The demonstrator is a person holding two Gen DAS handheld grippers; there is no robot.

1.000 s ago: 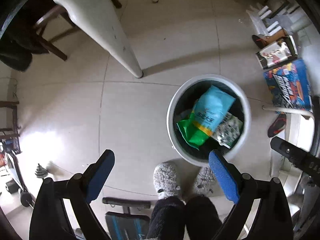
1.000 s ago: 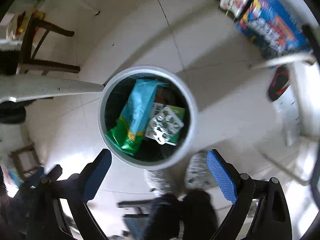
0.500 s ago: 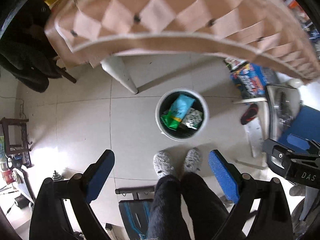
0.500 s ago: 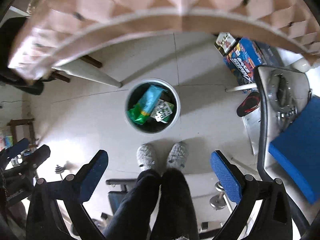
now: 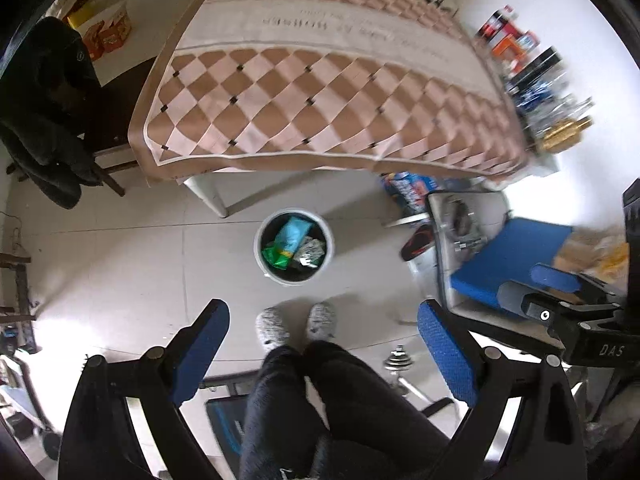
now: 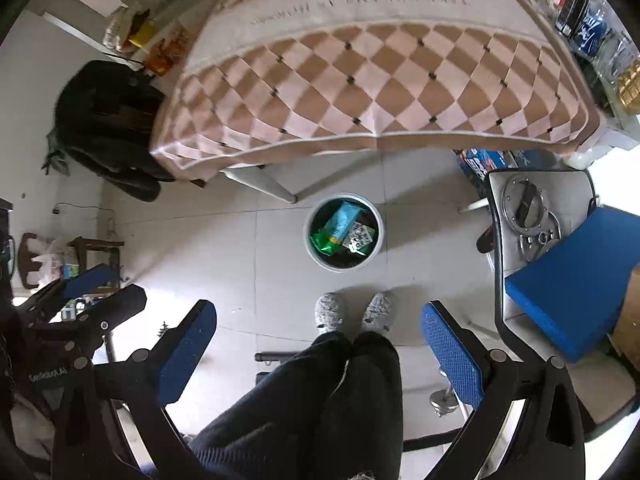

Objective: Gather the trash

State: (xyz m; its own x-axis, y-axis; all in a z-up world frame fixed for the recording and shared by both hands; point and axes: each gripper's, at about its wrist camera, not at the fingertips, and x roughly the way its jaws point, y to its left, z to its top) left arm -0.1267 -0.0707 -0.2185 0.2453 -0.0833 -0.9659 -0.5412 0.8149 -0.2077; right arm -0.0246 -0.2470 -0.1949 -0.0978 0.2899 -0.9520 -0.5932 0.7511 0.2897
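trash (image 5: 294, 246) fills the bin (image 5: 260, 256), well below both spread, empty claws.

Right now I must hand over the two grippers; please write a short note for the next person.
Left gripper: open, holds nothing, raised above the floor.
Right gripper: open, holds nothing, raised too.
Trash bin: on the floor by the table leg, in front of the slippers.
Done: a teal packet, a green wrapper and a printed packet lie in the bin.
Left: no trash shows on the checkered tablecloth; check elsewhere.
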